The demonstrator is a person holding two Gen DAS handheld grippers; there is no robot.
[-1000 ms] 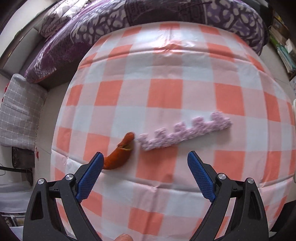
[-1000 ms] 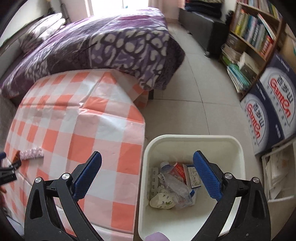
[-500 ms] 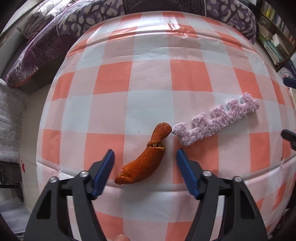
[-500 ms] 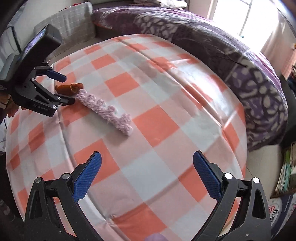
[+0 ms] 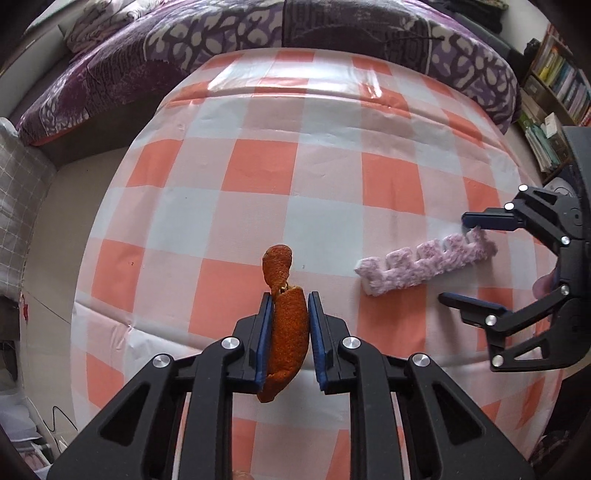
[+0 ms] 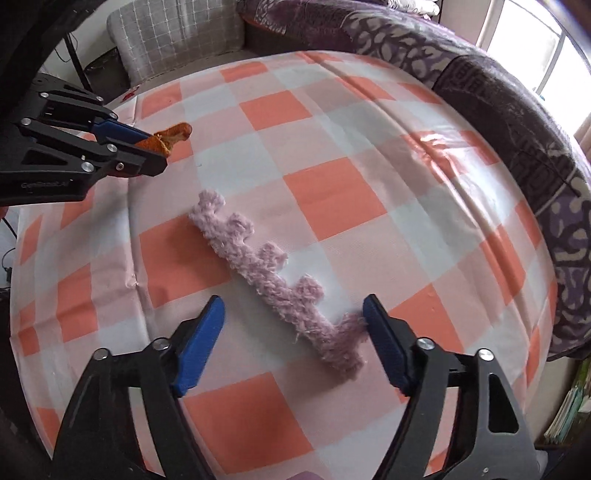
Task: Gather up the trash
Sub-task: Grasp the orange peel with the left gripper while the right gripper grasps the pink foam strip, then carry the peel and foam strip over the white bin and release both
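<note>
My left gripper (image 5: 290, 295) is shut on a curled strip of orange peel (image 5: 286, 325) near the front edge of the checked table (image 5: 258, 173); the peel's far end sticks out past the fingertips. It also shows in the right wrist view (image 6: 168, 138), held by the left gripper (image 6: 147, 149). A fuzzy pink notched strip (image 6: 280, 284) lies on the cloth. My right gripper (image 6: 293, 306) is open, its fingers on either side of the strip's near end. The left wrist view shows the strip (image 5: 424, 266) and the right gripper (image 5: 456, 258) open around its far end.
A purple patterned quilt (image 5: 295, 33) lies on the bed behind the table. A grey checked cushion (image 6: 173, 33) sits at the far left. Bookshelves (image 5: 557, 81) stand at the right. The table edge drops away just below both grippers.
My left gripper has closed on the orange peel. My right gripper has swung from the white bin to the table and come down around the pink strip's end.
</note>
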